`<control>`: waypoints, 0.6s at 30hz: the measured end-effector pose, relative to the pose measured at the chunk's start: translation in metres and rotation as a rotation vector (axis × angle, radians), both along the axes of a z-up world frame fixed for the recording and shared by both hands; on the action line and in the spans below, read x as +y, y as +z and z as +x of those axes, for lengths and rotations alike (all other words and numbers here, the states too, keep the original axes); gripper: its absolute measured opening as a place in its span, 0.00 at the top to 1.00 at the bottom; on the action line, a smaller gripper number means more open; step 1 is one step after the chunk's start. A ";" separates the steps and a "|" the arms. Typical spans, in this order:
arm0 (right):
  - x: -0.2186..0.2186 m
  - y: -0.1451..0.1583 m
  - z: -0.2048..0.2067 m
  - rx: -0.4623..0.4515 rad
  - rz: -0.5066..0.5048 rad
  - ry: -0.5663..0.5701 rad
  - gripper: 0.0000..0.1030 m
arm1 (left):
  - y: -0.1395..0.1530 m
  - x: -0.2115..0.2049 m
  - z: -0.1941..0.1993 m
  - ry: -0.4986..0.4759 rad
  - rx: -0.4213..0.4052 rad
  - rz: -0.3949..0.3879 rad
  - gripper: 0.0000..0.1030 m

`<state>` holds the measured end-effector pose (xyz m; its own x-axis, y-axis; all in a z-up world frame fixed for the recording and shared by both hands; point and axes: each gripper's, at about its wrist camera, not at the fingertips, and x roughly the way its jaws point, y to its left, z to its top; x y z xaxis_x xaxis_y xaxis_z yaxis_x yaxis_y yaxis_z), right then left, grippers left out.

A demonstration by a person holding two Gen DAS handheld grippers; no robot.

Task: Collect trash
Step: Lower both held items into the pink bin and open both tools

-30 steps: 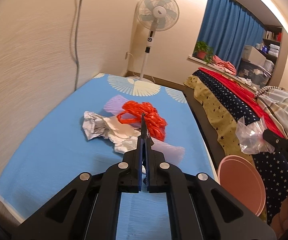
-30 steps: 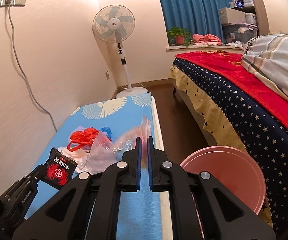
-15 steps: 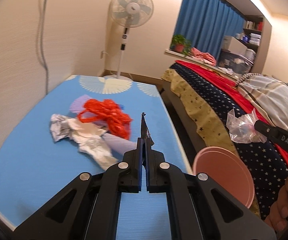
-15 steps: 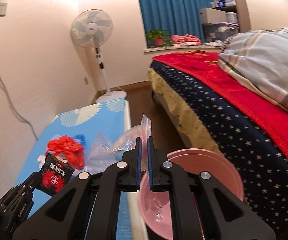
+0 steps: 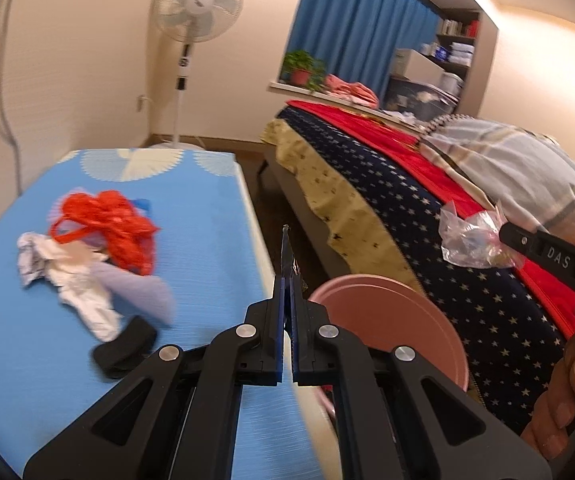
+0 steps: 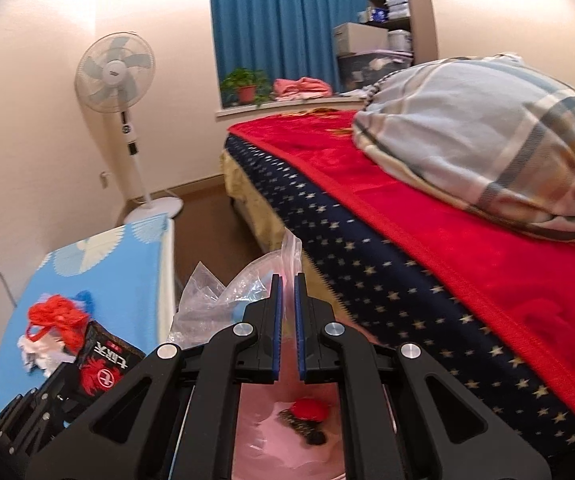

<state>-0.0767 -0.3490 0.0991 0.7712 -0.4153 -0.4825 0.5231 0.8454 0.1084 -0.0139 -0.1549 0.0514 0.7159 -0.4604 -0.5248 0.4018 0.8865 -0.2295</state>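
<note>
My left gripper [image 5: 287, 280] is shut on a thin black snack wrapper [image 5: 290, 258], seen edge-on; its red-printed face shows in the right wrist view [image 6: 105, 354]. It hangs over the table's right edge beside the pink bin [image 5: 391, 320]. My right gripper [image 6: 286, 282] is shut on a crumpled clear plastic bag [image 6: 227, 292], also in the left wrist view [image 5: 473, 242], held above the pink bin [image 6: 287, 432], which holds a red lump and dark scraps. On the blue table [image 5: 191, 240] lie a red net bag [image 5: 111, 224], crumpled white paper [image 5: 63, 272] and a black object [image 5: 123, 346].
A bed with a starred navy cover and red blanket [image 6: 427, 240] stands right of the bin, with a plaid pillow [image 6: 487, 148] on it. A standing fan [image 5: 191, 16] is at the far wall. A narrow floor strip [image 5: 263, 184] separates table and bed.
Both grippers have swung right, from over the table toward the pink bin. The right gripper with the clear bag now hangs over the bin's opening. The left still holds the wrapper.
</note>
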 end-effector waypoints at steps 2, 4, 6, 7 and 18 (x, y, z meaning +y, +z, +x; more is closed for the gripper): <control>-0.004 -0.001 -0.002 0.006 -0.010 -0.021 0.94 | -0.004 -0.011 0.000 -0.026 0.006 0.002 0.98; -0.010 -0.003 -0.003 0.011 -0.006 -0.040 0.94 | -0.008 -0.022 0.001 -0.050 0.015 0.004 0.98; -0.018 -0.006 -0.003 0.016 0.009 -0.057 0.94 | -0.013 -0.031 0.002 -0.066 0.029 0.003 0.98; -0.021 -0.007 -0.004 0.017 0.018 -0.063 0.94 | -0.016 -0.035 0.003 -0.073 0.036 0.005 0.98; -0.037 -0.022 0.002 0.038 0.065 -0.090 0.93 | -0.033 -0.061 0.007 -0.144 0.080 0.009 0.98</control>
<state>-0.0750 -0.3855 0.0771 0.7133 -0.4486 -0.5386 0.6009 0.7869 0.1405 -0.0071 -0.2156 0.0187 0.5989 -0.5501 -0.5819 0.5054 0.8233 -0.2582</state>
